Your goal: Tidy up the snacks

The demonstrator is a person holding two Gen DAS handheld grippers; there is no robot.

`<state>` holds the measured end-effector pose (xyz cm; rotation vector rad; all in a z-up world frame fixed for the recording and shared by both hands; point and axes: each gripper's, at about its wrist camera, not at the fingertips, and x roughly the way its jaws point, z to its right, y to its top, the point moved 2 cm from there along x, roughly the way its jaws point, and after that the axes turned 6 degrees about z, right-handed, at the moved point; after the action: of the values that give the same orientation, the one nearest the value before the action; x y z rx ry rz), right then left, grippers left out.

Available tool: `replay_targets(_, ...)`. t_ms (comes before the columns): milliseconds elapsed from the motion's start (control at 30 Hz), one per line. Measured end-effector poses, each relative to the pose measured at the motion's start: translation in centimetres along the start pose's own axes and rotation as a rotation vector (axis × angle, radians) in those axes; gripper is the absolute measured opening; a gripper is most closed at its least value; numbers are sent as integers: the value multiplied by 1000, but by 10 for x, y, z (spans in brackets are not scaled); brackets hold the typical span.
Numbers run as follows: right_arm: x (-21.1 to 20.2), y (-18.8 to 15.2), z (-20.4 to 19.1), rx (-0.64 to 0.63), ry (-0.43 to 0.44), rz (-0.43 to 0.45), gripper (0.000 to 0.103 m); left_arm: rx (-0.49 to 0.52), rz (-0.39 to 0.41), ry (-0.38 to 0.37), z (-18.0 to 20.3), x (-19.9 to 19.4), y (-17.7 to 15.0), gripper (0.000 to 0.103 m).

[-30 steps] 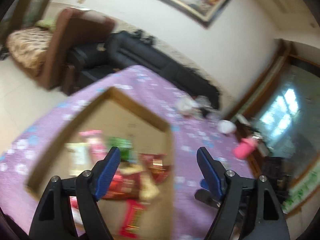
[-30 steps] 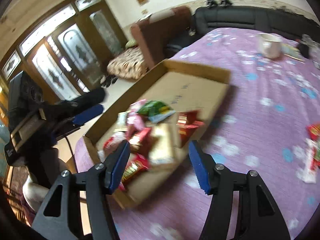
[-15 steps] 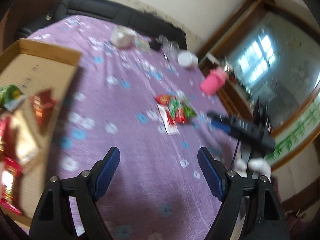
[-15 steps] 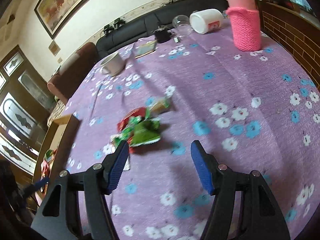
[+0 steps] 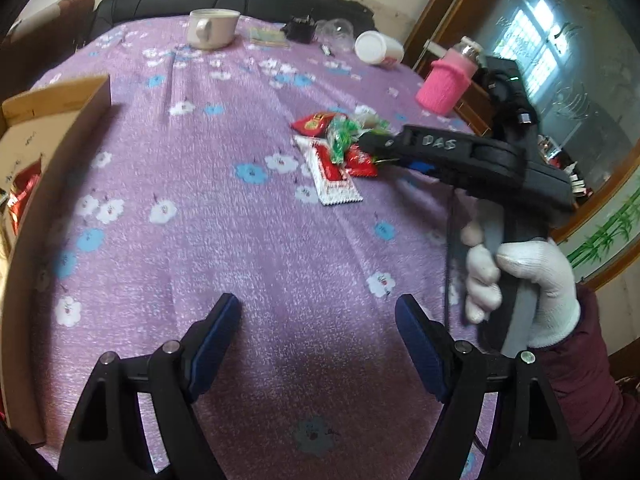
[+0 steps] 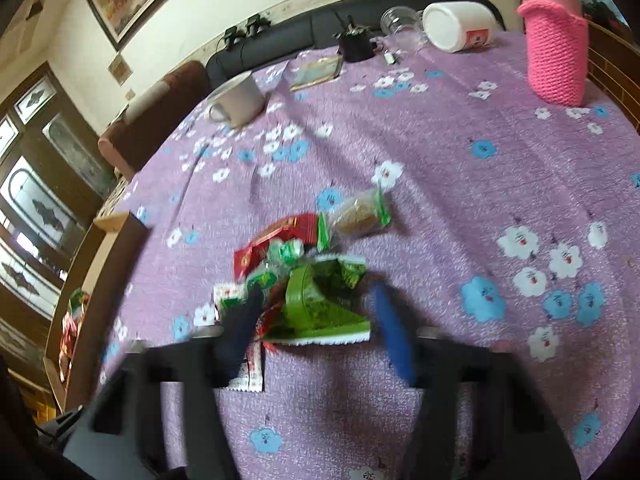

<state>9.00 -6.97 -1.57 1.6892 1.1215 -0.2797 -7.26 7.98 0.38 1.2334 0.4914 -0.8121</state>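
Right gripper closing over the loose snack pile

At left, the cardboard box (image 5: 56,96) waits for snacks; the left gripper (image 5: 320,344) hovers wide and empty over purple cloth; the right gripper (image 6: 316,332) straddles the green packet (image 6: 320,304), jaws closing, pads apparently not yet pressing it.

Black two-finger grippers, gloved hand, maroon sleeve

The left gripper (image 5: 318,332) has black plastic arms with silver screw heads and blue ridged pads on its jaws. The right gripper (image 5: 368,144) has a black body with "DAS" handwritten in white, a grey handle and a thin black cable. The right hand (image 5: 520,280) wears a white knit glove below a dark maroon sleeve (image 5: 576,384).
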Motion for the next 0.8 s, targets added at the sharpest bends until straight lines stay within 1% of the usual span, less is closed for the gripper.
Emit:
replay_targets(100, -5, -3, 5, 26, 21, -2, 36, 2, 1, 8, 2, 2, 0, 82)
replay_targets(133, -7, -3, 6, 34, 25, 2, 36, -2, 7, 0, 2, 2, 0, 85)
replay_targets(200, -14, -3, 10, 59, 65, 7, 36, -4, 20, -20, 2, 3, -1, 90)
replay_targets(233, -17, -4, 10, 68, 99, 9, 36, -1, 22, -38, 3, 3, -2, 94)
replay_targets(300, -22, -7, 8, 72, 194, -10, 36, 1, 14, -57, 3, 3, -1, 97)
replay_targets(333, -21, -10, 5, 75, 263, -35, 36, -3, 7, -81, 3, 3, 0, 101)
replay_targets(367, -20, -13, 2, 78, 317, -57, 36, -4, 3, -92, 3, 3, 0, 102)
replay_targets(400, -20, -15, -1, 73, 337, -66, 37, -1, -4, -93, 4, 3, 1, 102)
replay_targets(467, -21, -15, -1, 72, 315, -52, 37, 10, -23, -80, 7, 4, 2, 102)
replay_targets(533, -22, -13, 8, 91, 255, -28, 36, -3, -42, -64, 7, 6, 6, 100)
replay_targets(600, -24, -11, 24, 150, 212, -10, 36, -8, -50, -64, 7, 13, 15, 91)
replay_targets(667, -26, -9, 35, 199, 207, 1, 36, 1, -47, -54, 7, 20, 27, 79)
replay_targets(733, -27, -7, 40, 219, 200, 12, 36, 13, -20, -55, 7, 31, 43, 74)
replay_targets(800, -28, -6, 43, 222, 192, 24, 36, -11, -6, -52, 2, 44, 57, 73)
